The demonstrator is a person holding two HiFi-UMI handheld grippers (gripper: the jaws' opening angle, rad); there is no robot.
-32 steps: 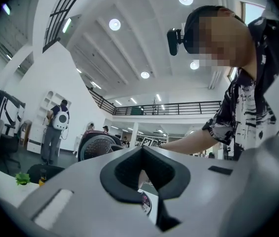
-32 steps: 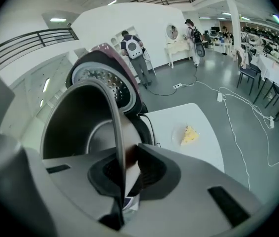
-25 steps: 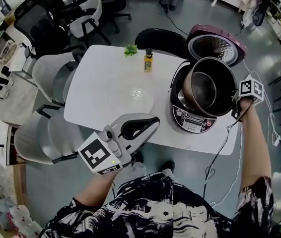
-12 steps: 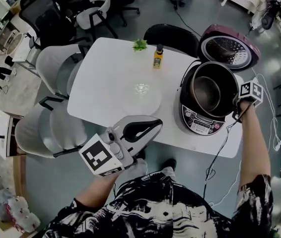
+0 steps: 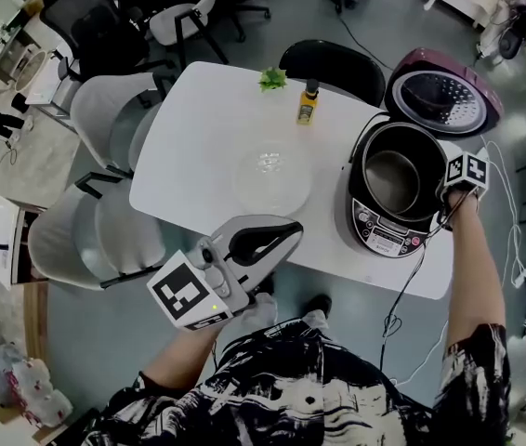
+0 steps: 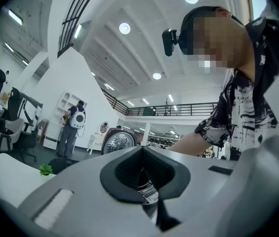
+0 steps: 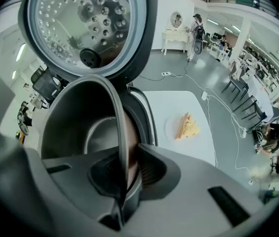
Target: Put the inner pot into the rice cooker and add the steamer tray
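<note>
right tool (image 5: 443,187) is clamping the inner pot (image 5: 395,177) by its rim | pot is standing upright in the rice cooker (image 5: 386,238), mouth facing up | left tool (image 5: 291,231) is staying closed, empty

No legible text in any view. Rice cooker (image 5: 402,186): the control panel (image 5: 388,237) carries print and button markings, all too small to read. Bottle (image 5: 309,103): yellow label, wording not resolved. Marker cube (image 5: 186,295) and second marker cube (image 5: 466,169): black-and-white square patterns only, with no letters or digits.
</note>
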